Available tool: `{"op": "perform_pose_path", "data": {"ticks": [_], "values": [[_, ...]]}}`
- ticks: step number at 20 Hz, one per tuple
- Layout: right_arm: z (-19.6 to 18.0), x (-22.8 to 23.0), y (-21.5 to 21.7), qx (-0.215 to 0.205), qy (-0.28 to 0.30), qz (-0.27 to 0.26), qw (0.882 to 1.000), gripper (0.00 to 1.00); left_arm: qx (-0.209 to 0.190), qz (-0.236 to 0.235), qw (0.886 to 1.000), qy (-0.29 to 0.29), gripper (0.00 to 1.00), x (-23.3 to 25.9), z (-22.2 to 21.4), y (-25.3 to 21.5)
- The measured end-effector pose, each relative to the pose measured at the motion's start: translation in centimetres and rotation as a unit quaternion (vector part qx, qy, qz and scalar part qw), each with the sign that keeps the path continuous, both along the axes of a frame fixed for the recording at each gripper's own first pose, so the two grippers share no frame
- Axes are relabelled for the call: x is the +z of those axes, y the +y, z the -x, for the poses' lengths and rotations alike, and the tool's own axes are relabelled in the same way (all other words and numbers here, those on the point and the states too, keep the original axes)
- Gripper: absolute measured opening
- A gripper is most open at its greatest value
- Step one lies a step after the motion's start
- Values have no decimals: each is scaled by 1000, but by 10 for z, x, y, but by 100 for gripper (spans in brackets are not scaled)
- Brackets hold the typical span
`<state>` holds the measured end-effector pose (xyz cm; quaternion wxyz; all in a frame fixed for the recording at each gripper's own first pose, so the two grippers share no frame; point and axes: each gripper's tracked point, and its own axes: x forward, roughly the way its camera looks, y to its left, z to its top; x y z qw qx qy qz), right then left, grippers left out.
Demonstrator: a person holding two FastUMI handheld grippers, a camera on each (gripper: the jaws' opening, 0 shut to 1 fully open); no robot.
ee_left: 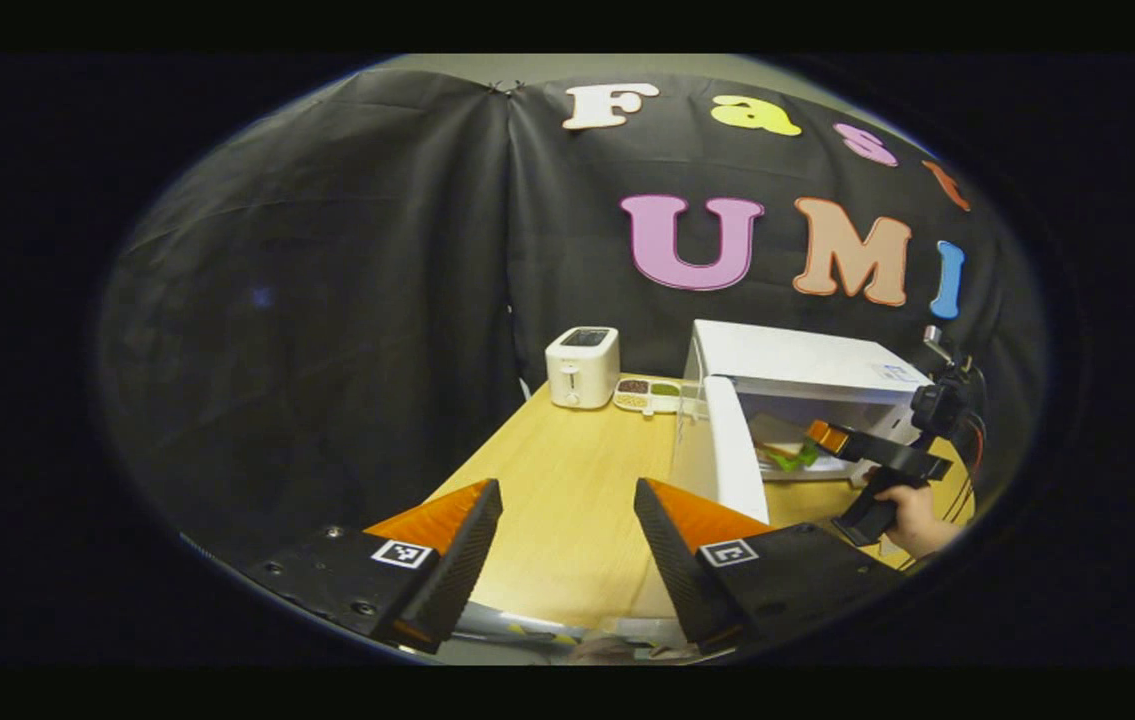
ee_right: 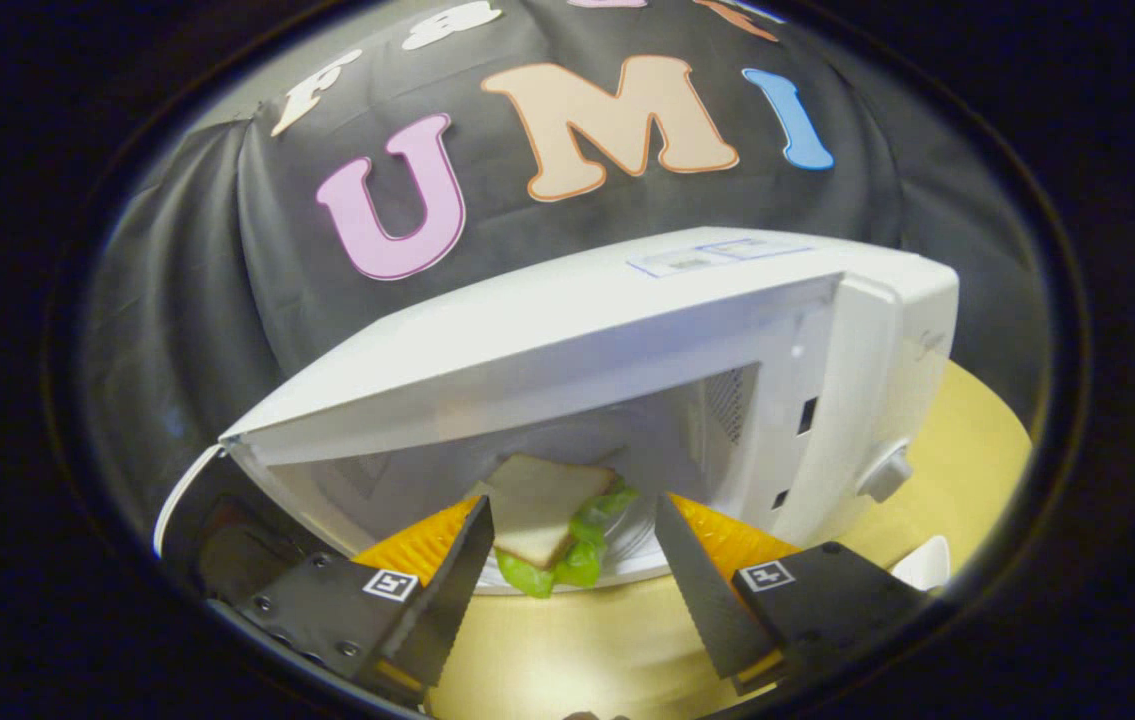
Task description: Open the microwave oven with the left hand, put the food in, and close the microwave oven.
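The white microwave oven [ee_left: 807,370] stands on the wooden table with its door [ee_left: 732,450] swung open toward me. Inside lies a sandwich [ee_right: 542,520] of white bread and green lettuce, on a plate [ee_right: 617,570] in the cavity. My right gripper [ee_right: 567,545] is open just in front of the cavity, its fingers either side of the sandwich without touching it. In the left gripper view that right gripper [ee_left: 827,437] reaches into the opening, held by a hand [ee_left: 922,520]. My left gripper [ee_left: 567,525] hangs open over the table, left of the door, holding nothing.
A white toaster [ee_left: 582,367] stands at the table's far end beside a small divided tray [ee_left: 647,395] of food. The microwave's knob [ee_right: 887,472] sits on its right panel. A white object [ee_right: 927,565] lies on the table at the right.
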<state>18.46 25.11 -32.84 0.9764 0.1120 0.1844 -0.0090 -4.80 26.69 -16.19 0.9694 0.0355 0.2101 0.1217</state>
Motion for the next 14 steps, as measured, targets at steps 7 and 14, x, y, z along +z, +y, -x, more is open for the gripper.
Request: {"op": "perform_pose_path", "data": {"ticks": [7, 14], "values": [[60, 18, 17, 47, 18, -5, 999, 92, -24, 4, 999, 40, 24, -28, 13, 4], [107, 43, 6, 36, 14, 3, 999, 100, -90, 19, 994, 62, 2, -51, 20, -13]]}}
